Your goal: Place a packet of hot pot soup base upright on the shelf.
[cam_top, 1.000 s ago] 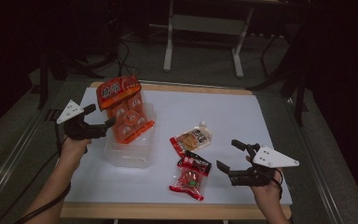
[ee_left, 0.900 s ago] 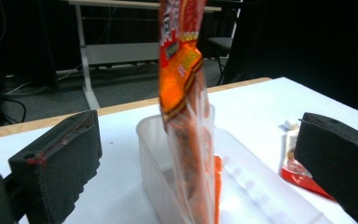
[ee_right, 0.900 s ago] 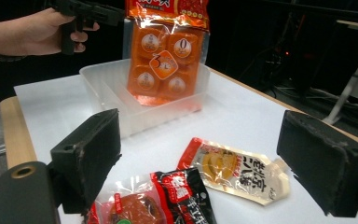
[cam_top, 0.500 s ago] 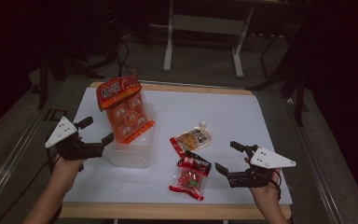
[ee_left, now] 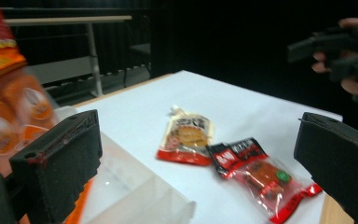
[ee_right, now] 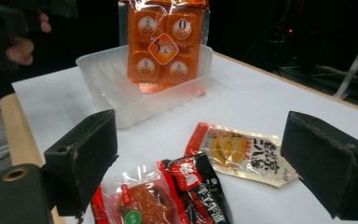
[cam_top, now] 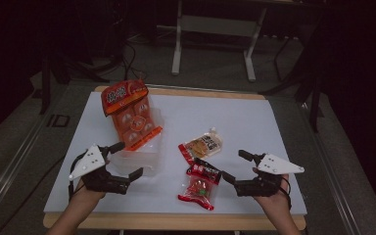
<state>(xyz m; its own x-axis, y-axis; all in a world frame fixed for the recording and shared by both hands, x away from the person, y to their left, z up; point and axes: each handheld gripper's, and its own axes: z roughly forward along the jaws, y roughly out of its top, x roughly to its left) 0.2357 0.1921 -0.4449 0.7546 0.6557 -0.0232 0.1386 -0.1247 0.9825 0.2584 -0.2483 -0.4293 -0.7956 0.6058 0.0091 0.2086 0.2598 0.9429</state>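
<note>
One pack in the tub, two left on the table

The orange multipack (cam_top: 131, 115) stands leaning in the clear plastic tub (cam_top: 144, 161), seemingly already put away; right of the tub, apart from it, lie the yellow spout pouch (cam_top: 203, 145) and, nearer the person, the red-and-black snack packet (cam_top: 200, 185), presumably still to go; the left gripper (cam_top: 122, 161) hangs at the tub's near corner, jaws spread and empty; the right gripper (cam_top: 235, 166), likewise spread and empty, sits right of the packet; nothing blocks either.

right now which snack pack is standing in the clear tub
The orange multi-pack. It leans upright in the clear tub; the other two packs lie flat on the white table.
</note>
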